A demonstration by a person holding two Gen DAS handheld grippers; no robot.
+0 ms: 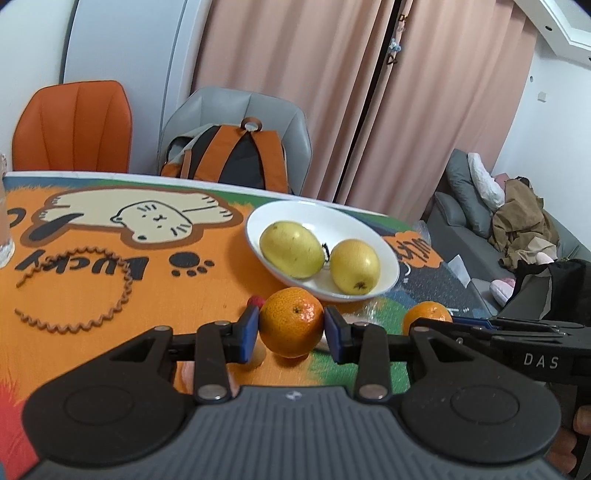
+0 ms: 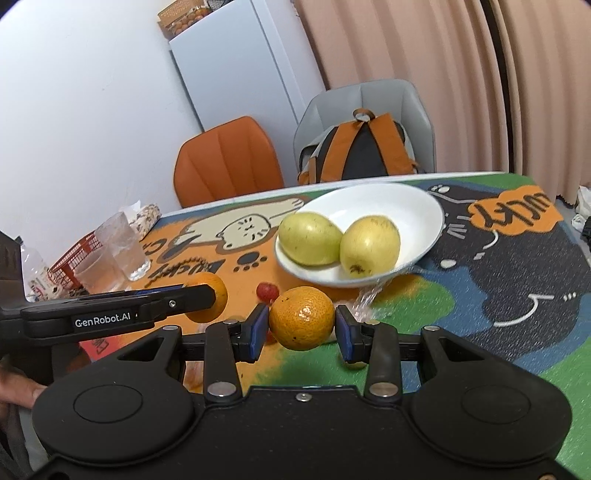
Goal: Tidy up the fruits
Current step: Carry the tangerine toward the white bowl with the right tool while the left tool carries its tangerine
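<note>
Left wrist: backpack (image 1: 236, 155) on grey chair (image 1: 258, 110), sofa (image 1: 465, 210)

Pink curtains (image 1: 424, 92), two chairs (image 1: 74, 125), sofa (image 1: 465, 218)

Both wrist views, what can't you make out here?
- Small red fruit, left wrist view: mostly behind the left gripper's fingers.
- Clear wrapper beside the white plate, right wrist view: blurred.
- Boxes atop the fridge: contents too small.
</note>
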